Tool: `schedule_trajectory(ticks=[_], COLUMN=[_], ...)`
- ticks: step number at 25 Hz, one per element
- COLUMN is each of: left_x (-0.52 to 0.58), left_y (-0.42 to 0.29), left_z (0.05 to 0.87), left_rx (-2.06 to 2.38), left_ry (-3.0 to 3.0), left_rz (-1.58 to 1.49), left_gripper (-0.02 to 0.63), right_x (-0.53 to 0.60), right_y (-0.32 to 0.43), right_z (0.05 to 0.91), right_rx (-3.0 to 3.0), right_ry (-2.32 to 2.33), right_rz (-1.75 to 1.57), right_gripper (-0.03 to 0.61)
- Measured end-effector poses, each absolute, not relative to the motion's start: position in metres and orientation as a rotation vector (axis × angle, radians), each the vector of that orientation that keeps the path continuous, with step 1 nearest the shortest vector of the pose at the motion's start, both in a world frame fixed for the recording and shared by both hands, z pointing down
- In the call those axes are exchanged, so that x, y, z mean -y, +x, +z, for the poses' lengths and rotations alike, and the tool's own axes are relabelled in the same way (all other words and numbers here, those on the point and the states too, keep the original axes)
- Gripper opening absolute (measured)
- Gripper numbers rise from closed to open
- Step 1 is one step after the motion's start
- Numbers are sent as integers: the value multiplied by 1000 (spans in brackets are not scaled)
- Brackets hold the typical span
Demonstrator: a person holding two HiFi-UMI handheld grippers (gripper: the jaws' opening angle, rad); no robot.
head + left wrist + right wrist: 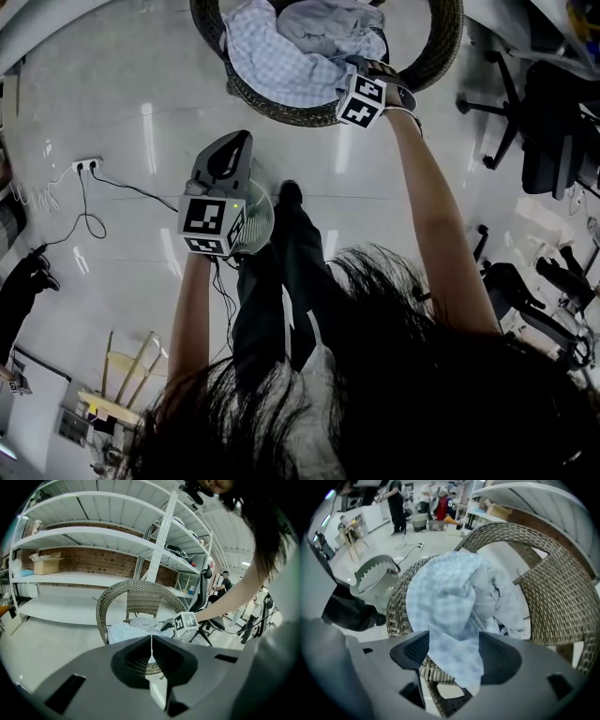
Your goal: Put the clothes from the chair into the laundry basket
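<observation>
A wicker chair (281, 111) holds a pale blue checked cloth (445, 606) and a light grey garment (497, 597). My right gripper (453, 651) reaches over the chair's seat, and its jaws stand wide apart. The checked cloth's hanging end lies between them, and I see no squeeze on it. My left gripper (232, 145) is held lower, just above the white laundry basket (258, 220) on the floor by the person's feet. Its jaws (151, 641) meet in a thin line with nothing between them. From the left gripper view, the chair (140, 597) and the right gripper (185, 624) stand ahead.
A power strip with a black cable (86, 165) lies on the floor at left. Office chairs (544, 122) stand at right. White shelving (84, 531) with a cardboard box (44, 563) rises behind the chair. People (396, 503) stand far off.
</observation>
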State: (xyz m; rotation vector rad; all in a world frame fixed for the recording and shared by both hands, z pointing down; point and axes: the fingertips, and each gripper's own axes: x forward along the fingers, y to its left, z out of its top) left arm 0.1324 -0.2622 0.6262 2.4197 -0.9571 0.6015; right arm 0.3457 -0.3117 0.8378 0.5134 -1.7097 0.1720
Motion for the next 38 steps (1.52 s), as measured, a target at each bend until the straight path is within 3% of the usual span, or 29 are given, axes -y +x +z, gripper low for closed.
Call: schedule_trajectory(ticks=[8,10,17,27,38], left_x=[258,258,254,238,229], left_y=[121,114,102,102,81], left_z=[631,632,624,578,510], left_rx=[975,988,1013,1019,1101], left_ry=[2402,2394,2383,2427,2454], left_rz=[608,616,622,587,530], left_gripper=[20,20,20,20,20], right_x=[311,316,322,343,362], right_y=[339,341,335,334,317], right_z=[873,873,840,715,569], right_rx=[1606,1584,1666,1937,2201], right_ry=[563,640,831,1304,1482], right_rz=[283,291,478,975,1115], right_gripper=[298,61,38,34,34])
